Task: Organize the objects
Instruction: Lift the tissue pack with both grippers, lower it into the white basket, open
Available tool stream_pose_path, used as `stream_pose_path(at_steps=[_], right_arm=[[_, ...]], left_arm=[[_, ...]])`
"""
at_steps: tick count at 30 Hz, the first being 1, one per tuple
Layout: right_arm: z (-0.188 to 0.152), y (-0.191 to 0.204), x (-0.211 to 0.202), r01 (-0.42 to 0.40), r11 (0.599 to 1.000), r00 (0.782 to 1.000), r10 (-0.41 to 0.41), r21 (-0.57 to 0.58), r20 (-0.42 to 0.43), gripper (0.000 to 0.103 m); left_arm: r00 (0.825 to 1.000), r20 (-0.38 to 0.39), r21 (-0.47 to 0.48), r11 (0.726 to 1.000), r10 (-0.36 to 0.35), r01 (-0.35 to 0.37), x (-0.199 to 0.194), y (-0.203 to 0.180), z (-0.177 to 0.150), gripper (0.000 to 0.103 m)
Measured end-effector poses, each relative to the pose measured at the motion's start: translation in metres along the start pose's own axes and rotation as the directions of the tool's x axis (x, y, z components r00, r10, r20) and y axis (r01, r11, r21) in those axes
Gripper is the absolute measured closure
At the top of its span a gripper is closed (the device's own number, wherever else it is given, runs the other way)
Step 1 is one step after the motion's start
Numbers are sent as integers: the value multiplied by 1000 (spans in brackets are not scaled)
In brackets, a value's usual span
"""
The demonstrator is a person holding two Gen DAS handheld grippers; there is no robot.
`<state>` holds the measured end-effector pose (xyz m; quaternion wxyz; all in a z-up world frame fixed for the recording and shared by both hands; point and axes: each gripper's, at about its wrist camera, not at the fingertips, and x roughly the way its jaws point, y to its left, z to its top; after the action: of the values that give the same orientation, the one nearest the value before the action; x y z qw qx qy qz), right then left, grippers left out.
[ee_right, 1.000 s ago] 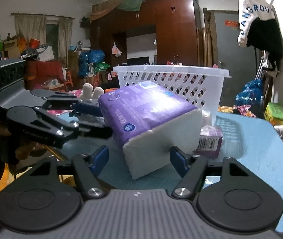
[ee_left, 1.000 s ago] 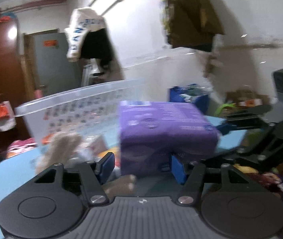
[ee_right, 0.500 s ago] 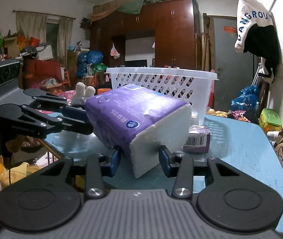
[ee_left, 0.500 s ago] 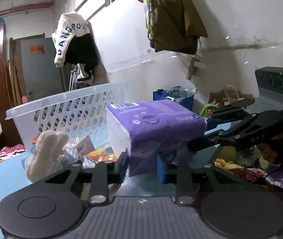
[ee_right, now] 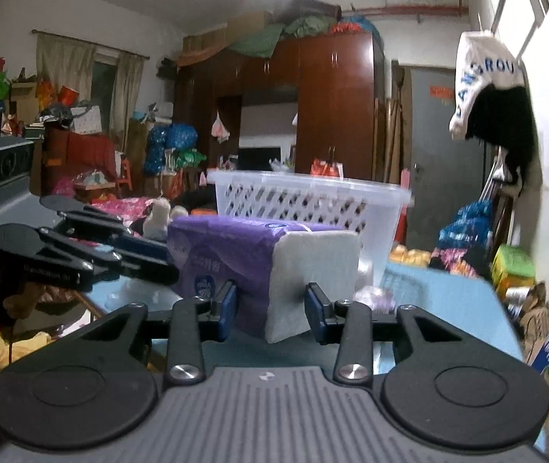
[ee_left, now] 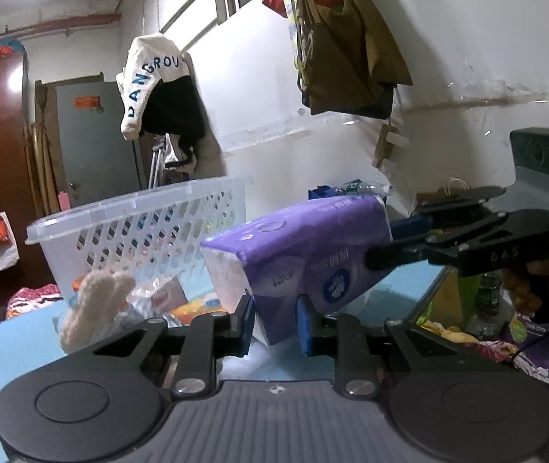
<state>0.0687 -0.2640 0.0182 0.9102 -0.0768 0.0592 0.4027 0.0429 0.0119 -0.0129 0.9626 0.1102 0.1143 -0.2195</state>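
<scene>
The soft purple plastic-wrapped tissue pack [ee_left: 305, 254] hangs above the blue table [ee_left: 23, 351], near the white perforated basket [ee_left: 139, 231], its corners pinched by left gripper [ee_left: 274, 322] and closing right gripper [ee_right: 270, 306]; light, squashy, slippery.

Left tool [ee_left: 274, 322] clamped tight; right tool [ee_right: 270, 308] closing, pads pressing; both near level.

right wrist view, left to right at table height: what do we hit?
left gripper → purple tissue pack, clamped between the right gripper pads as its jaws close → white basket behind → green box off the blue table edge.
</scene>
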Motion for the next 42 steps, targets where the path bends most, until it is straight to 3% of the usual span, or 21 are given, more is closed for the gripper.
stream_pose_path(at_steps=[7, 13, 18, 22, 28, 34, 42], right_arm=[[23, 2, 3, 21, 998, 999, -18, -58, 41, 61], [4, -4, 17, 8, 1000, 1000, -8, -17, 0, 61], [3, 2, 13, 40, 998, 999, -39, -38, 23, 61], [11, 3, 10, 43, 998, 998, -41, -47, 49, 61], [38, 0, 13, 59, 994, 994, -49, -94, 100, 61], [82, -16, 39, 83, 987, 988, -63, -141, 139, 61], [101, -55, 118, 53, 994, 997, -46, -95, 69, 61]], left_arm=[[998, 47, 3, 999, 37, -37, -7, -2, 19, 76], [998, 39, -23, 999, 46, -45, -3, 1, 18, 76], [998, 26, -32, 998, 60, -59, 4, -2, 11, 76], [995, 59, -30, 997, 74, -73, -2, -4, 17, 76], [987, 113, 7, 993, 115, -117, -11, -2, 42, 76], [974, 163, 45, 985, 160, -169, -2, 19, 92, 76], [970, 103, 36, 974, 219, -224, 58, 80, 137, 76]])
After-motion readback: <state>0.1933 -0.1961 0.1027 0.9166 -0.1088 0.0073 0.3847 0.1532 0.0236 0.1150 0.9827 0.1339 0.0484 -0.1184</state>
